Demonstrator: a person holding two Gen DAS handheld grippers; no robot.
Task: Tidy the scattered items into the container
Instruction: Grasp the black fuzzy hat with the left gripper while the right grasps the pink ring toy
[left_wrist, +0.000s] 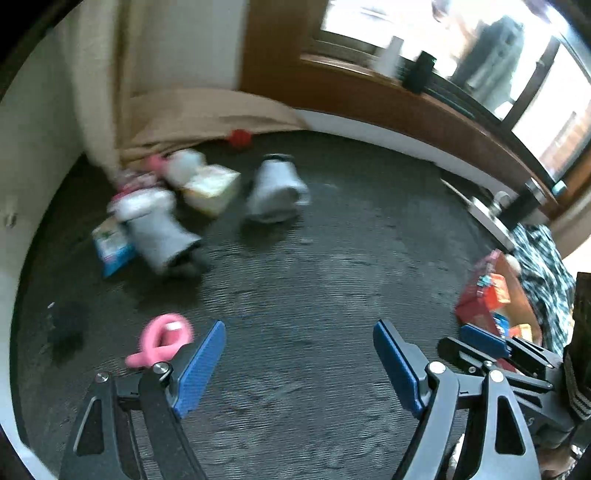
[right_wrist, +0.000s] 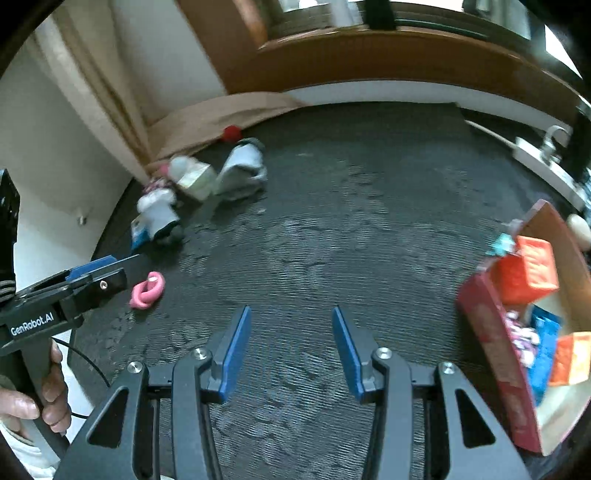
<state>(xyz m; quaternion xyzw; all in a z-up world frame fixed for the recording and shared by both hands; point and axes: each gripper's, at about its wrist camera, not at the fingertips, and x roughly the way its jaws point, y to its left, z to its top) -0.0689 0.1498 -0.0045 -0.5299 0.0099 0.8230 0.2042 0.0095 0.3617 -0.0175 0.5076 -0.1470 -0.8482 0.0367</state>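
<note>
In the left wrist view, the left gripper (left_wrist: 299, 363) stood wide open with nothing between its blue pads. The pink loop toy (left_wrist: 162, 343) lay on the dark carpet (left_wrist: 314, 266) at about ten o'clock from it, just beside the left pad, its long axis running from lower left to upper right. More scattered items (left_wrist: 177, 206), blurred, sat heaped at about eleven o'clock, well apart, near a beige curtain (left_wrist: 207, 110). The red box (left_wrist: 480, 295), the container, lay at two o'clock, with the right gripper (left_wrist: 480, 343) just before it.

In the right wrist view, the right gripper was open about halfway and empty. The box, already holding orange and blue packs, lay at three o'clock, near. The pink toy sat at ten o'clock, just past the left gripper's tip, so the left hand (right_wrist: 44, 398) seemed the nearer one for it. A wooden window sill (right_wrist: 406, 48) ran along the far wall.
</note>
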